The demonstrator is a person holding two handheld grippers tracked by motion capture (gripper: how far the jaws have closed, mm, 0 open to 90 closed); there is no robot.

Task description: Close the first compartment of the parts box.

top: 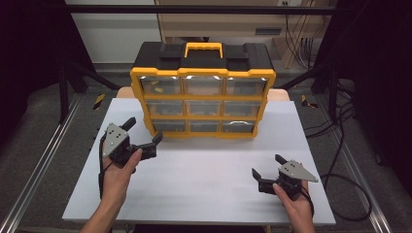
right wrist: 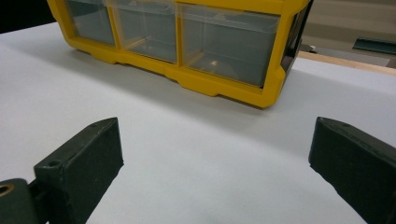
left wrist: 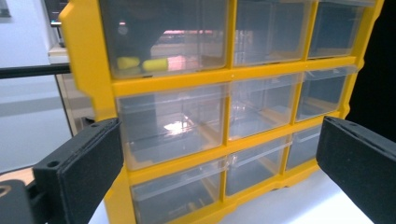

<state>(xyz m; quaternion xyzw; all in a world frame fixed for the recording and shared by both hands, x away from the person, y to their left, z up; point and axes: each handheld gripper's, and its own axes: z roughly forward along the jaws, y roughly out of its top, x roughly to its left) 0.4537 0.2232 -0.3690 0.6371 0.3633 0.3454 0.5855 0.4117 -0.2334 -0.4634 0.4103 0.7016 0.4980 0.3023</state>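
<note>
while both sets of jaws spread, drawer cabinet (top: 202, 92) just ahead of left gripper (top: 144, 132), right gripper (top: 268, 166) well back

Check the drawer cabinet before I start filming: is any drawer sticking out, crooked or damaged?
Nothing stands out. The yellow-and-black plastic drawer cabinet stands upright and square on the white table, its clear drawers all pushed in. A few small yellow pieces lie in the top-left drawer. Both claws, left and right, are open and empty.

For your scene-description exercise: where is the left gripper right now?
In the high view, the left gripper is at the table's left side, open, just beside the bottom-left corner of the yellow drawer organizer.
</note>
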